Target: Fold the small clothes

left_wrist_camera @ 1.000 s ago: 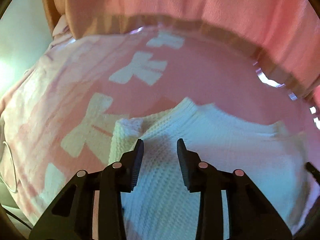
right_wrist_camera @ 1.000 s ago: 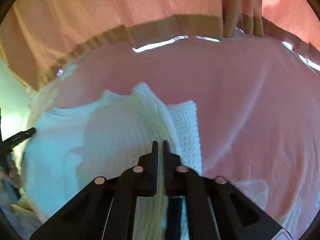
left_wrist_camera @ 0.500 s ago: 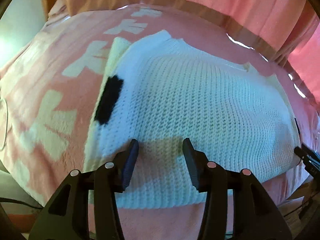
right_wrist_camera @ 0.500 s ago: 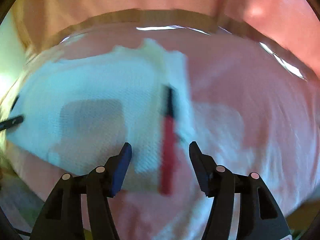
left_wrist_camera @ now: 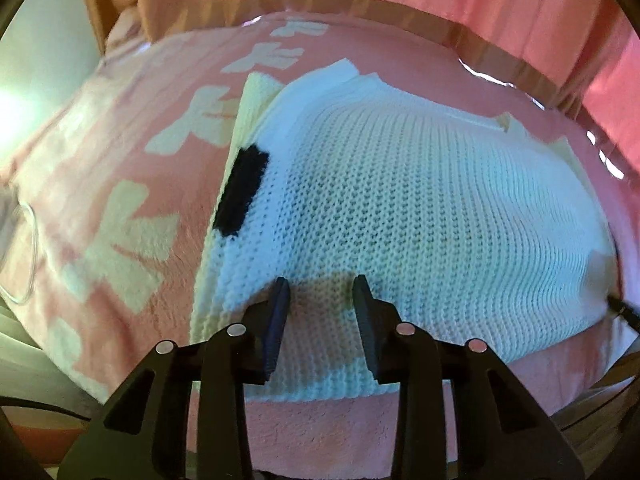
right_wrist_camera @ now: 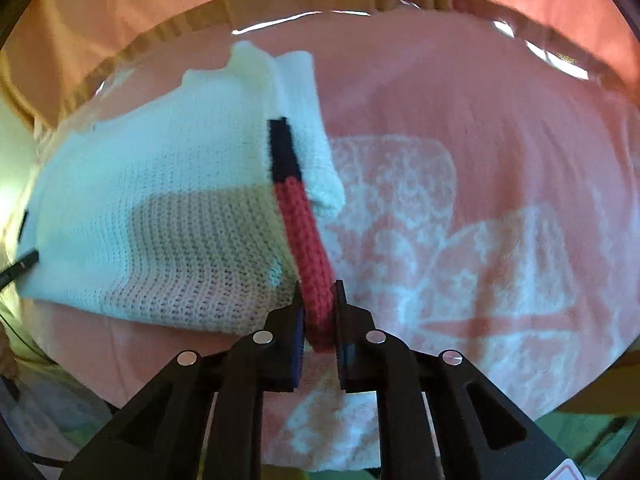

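Your left gripper [left_wrist_camera: 320, 296] hangs over the near edge of the white knit sweater [left_wrist_camera: 420, 208], its jaws spread apart with nothing between them; whether the tips touch the knit, you cannot tell from this view. The sweater lies flat on the pink blanket [left_wrist_camera: 100, 184], filling the middle of the left wrist view, with a black patch [left_wrist_camera: 240, 192] at about 9 o'clock on its left border. White printed shapes run along the blanket toward 11 o'clock.

Your right gripper [right_wrist_camera: 318, 312] has its jaws drawn in tight on the red knit strip [right_wrist_camera: 308, 248] at the sweater's right edge. That strip runs up from the fingertips toward 12 o'clock, where it turns into a black strip [right_wrist_camera: 283, 148]. Beside it, at about 1 o'clock, a white folded sleeve [right_wrist_camera: 316, 136] lies on the blanket. The sweater's body spreads from the strip out to 9 o'clock in the right wrist view. A pink curtain [right_wrist_camera: 140, 12] hangs behind the blanket.
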Tool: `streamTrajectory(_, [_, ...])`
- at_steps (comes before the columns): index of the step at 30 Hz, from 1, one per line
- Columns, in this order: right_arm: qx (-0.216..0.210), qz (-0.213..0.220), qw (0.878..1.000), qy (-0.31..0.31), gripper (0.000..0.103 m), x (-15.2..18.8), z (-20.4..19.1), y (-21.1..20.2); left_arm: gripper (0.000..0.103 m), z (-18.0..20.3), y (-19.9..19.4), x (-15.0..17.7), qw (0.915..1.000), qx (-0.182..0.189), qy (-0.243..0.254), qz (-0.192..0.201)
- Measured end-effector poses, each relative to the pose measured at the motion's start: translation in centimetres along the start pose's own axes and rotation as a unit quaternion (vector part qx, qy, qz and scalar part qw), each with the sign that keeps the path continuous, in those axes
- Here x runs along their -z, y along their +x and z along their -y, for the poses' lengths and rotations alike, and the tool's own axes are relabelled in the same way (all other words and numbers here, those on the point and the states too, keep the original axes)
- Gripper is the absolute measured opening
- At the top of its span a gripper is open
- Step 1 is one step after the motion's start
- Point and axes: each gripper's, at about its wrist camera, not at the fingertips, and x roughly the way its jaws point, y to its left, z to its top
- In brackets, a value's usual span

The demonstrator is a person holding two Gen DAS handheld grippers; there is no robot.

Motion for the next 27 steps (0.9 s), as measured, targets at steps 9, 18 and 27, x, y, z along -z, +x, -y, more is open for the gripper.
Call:
streamTrajectory(9, [-0.080,0.117,0.986,-0.091,0.021,-7.4,-6.5,-6.2,0.064,5.3,-5.7,-8.2,0.9921,0.047,0.044,0.108])
streamTrajectory(18, [-0.117,0.038,0.976,-0.178,0.005,-11.1,-15.1,6.7,0.065,9.5,5.8,-11.0,0.9975,0.005,0.067,0.019])
streamTrajectory(27, [-0.078,0.050,0.995,-0.034,0.005,-13.4,-7.3,6.5,0.075,6.9,5.8,-9.8,0.9979,-0.003,0.054,0.034])
